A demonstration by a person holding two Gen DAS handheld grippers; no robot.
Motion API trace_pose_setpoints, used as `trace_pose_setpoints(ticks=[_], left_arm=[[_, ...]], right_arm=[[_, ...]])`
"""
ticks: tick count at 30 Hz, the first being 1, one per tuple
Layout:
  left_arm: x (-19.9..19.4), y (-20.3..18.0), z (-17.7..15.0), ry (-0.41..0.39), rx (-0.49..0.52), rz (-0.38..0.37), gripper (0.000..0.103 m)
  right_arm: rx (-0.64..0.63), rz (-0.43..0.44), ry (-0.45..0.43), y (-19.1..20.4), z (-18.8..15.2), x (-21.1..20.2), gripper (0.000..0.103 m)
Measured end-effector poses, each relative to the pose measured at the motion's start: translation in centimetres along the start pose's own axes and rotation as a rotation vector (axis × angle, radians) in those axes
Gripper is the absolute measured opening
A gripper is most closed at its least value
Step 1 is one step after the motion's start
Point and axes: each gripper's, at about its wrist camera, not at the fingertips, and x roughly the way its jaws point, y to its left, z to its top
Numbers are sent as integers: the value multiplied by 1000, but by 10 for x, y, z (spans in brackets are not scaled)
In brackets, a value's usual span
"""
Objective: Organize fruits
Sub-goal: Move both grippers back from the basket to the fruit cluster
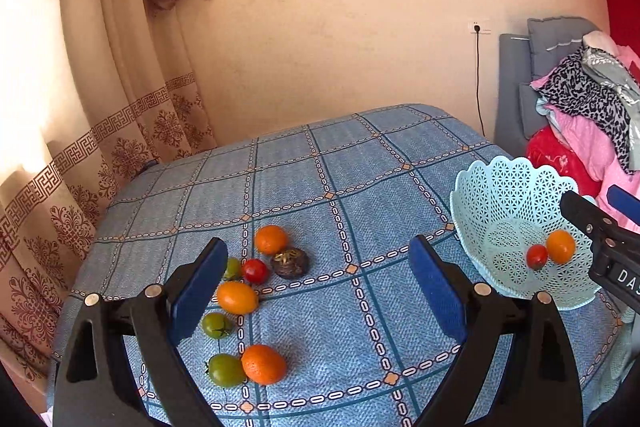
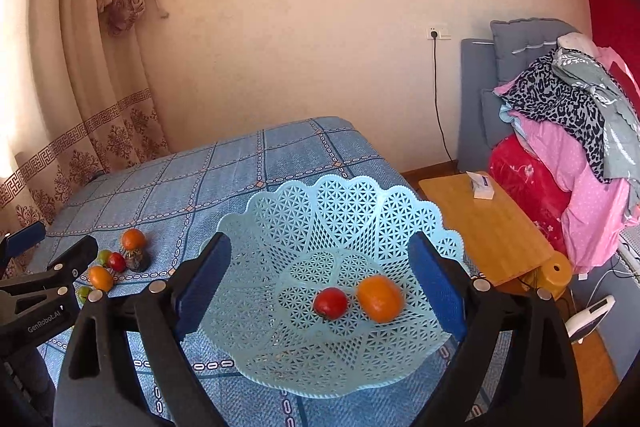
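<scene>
A light blue lattice basket [image 2: 340, 199] stands on the blue checked tablecloth [image 1: 320, 187] and holds a red tomato [image 2: 330, 302] and an orange fruit [image 2: 379, 298]. My right gripper [image 2: 320, 291] hangs open over the basket, nothing between its pads. My left gripper [image 1: 320, 287] is open above the cloth. Beside its left finger [image 1: 200, 287] lie loose fruits: an orange one [image 1: 237, 297], a red tomato [image 1: 255, 270], another orange [image 1: 271, 239], a dark round fruit [image 1: 291, 262], two green tomatoes [image 1: 216, 325] and, nearest, a green one against an orange [image 1: 264, 364]. The basket [image 1: 516, 195] is at that view's right.
A patterned curtain [image 1: 80, 147] hangs left of the table. To the right stand a wooden side table [image 2: 492, 227] with a small box and a grey sofa piled with clothes [image 2: 568, 115]. The right gripper's body [image 1: 608, 239] reaches into the left wrist view.
</scene>
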Motion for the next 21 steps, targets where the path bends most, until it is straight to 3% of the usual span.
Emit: trace_pose_setpoints(ticks=[21], left_arm=[[2, 98, -31, 46, -126, 62, 91]], right_arm=[[-118, 160, 84, 93, -30, 16, 92]])
